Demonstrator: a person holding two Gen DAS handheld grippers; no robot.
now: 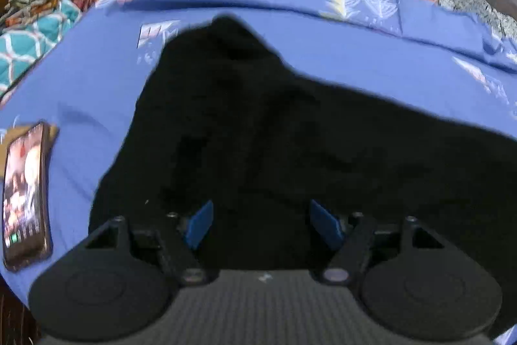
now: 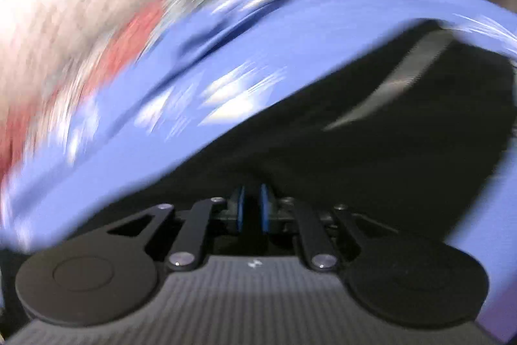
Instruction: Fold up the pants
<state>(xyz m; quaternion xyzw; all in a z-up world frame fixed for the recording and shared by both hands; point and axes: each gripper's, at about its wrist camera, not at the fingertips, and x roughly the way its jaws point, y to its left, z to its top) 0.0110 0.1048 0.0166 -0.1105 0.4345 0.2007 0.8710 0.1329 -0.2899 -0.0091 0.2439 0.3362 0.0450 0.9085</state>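
Black pants (image 1: 274, 151) spread on blue sheet (image 1: 355, 54), directly ahead of and under left gripper (image 1: 260, 223); long axis running from far peak toward near right. Left jaws parted wide, nothing visibly pinched between pads, cloth beneath. Right gripper (image 2: 252, 209) nearly closed; whether cloth is pinched cannot be told, view blurred. Pants (image 2: 371, 151) ahead and right of it. Both hands at near edge. Phone (image 1: 26, 196) left of pants. No containers.

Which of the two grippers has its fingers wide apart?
The left gripper: its blue pads stand apart over the black pants. The right gripper's are nearly together.
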